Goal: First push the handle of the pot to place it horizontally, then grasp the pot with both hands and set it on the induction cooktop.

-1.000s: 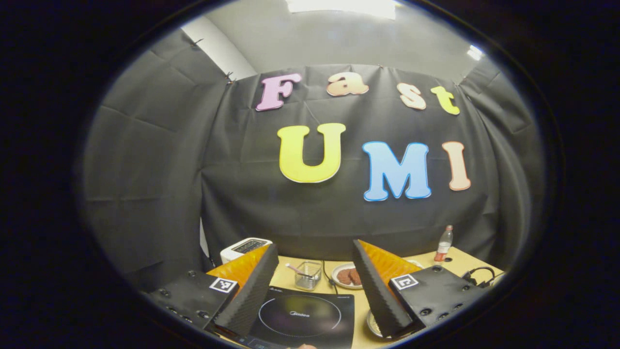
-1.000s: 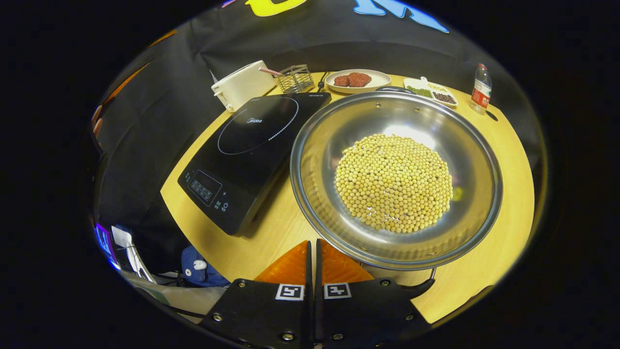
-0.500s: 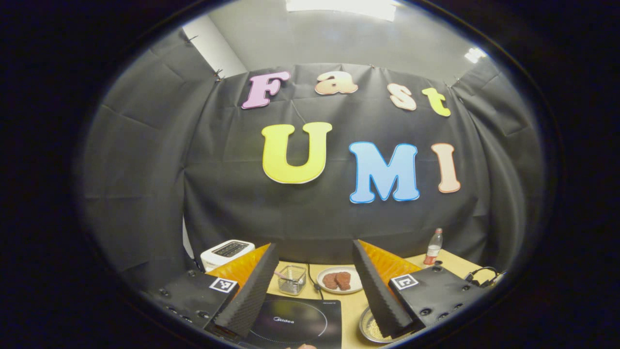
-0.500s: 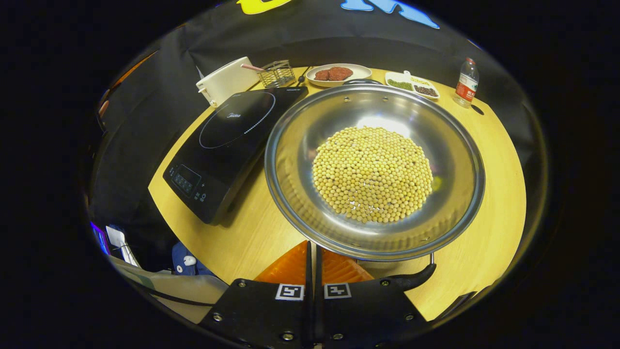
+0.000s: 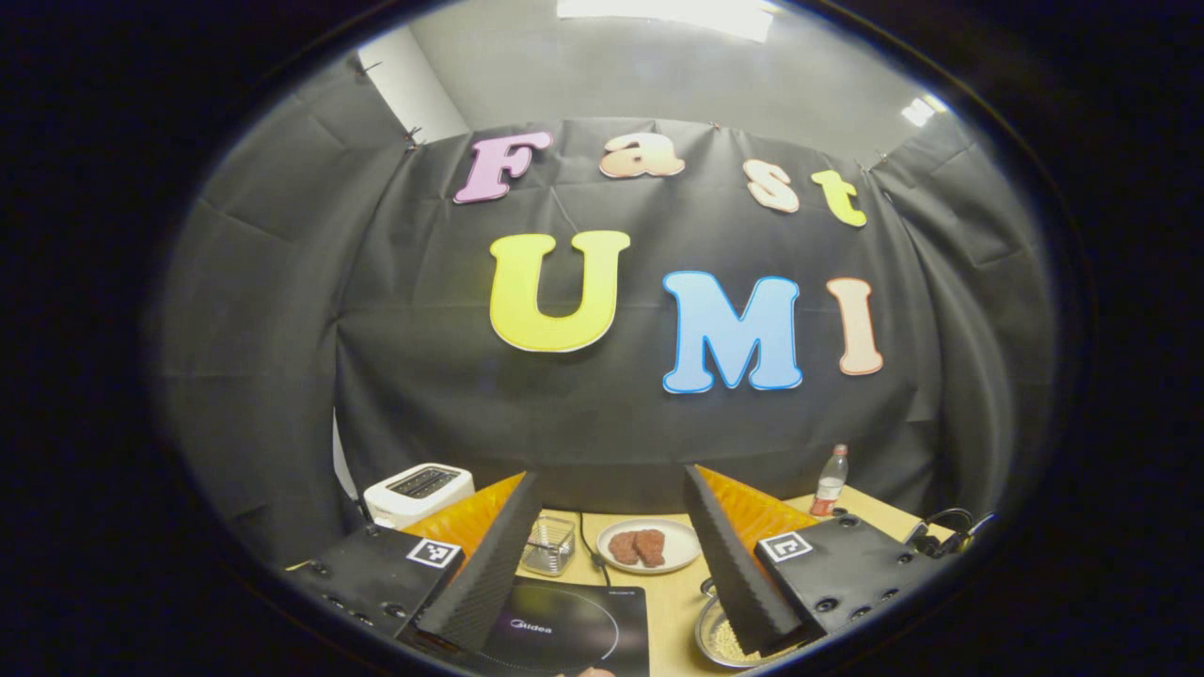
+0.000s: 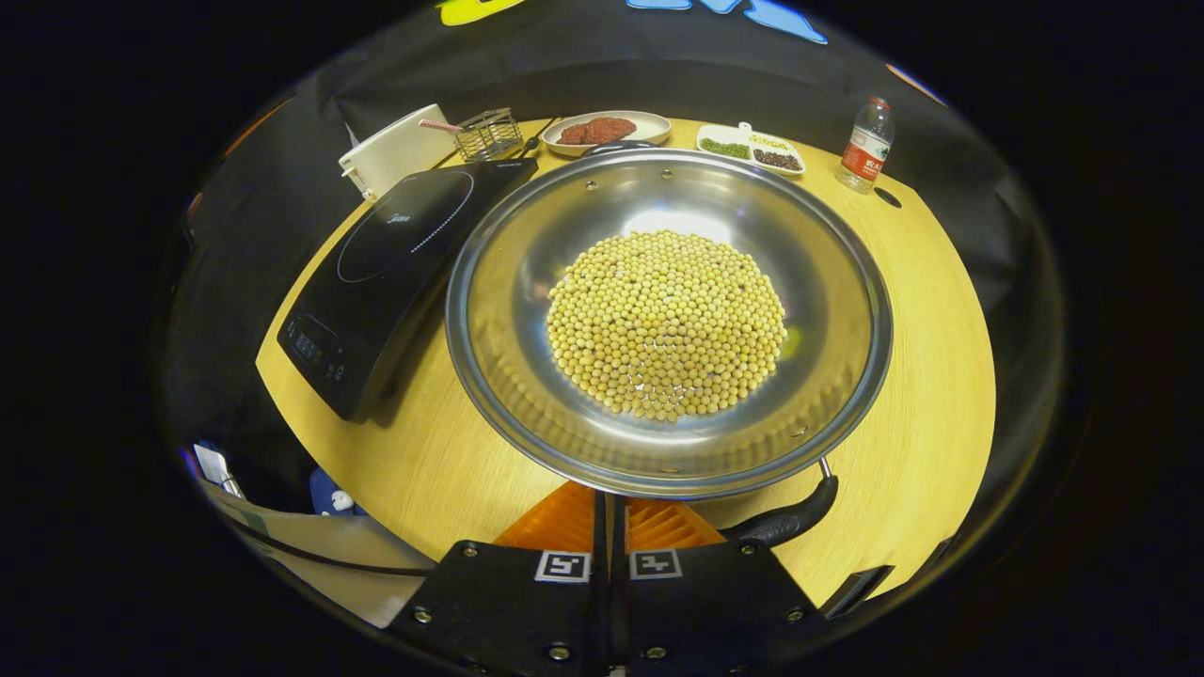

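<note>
- While the right tool [image 6: 609, 512] sits at the near rim of the pot [image 6: 527, 282], its two fingers lie pressed together with nothing between them, clenched on empty air.
- That pot rests on the table [image 6: 941, 376], just right of the induction cooktop [image 6: 376, 254], and carries a heap of pale soybeans [image 6: 666, 324].
- A dark pot handle [image 6: 785, 520] sticks out under the near rim, beside the right tool's fingers; whether they touch it I cannot tell.
- Behind the cooktop stand a white toaster [image 6: 395, 155] and a small wire basket [image 6: 487, 136].
- Farther back lie a plate of meat patties [image 6: 602, 130], a divided dish of beans [image 6: 752, 150] and a plastic bottle [image 6: 865, 146].
- From the left gripper view, the left tool [image 5: 611, 555] is released, fingers spread wide and holding nothing, raised above the table and aimed at the booth wall.
- Between those fingers show the cooktop [image 5: 564, 625], the basket [image 5: 548, 545] and the patty plate [image 5: 649, 547].
- At the right finger's foot, part of the pot [image 5: 715, 639] peeks out; the toaster [image 5: 419, 489] is off left, the bottle [image 5: 830, 481] off right.
</note>
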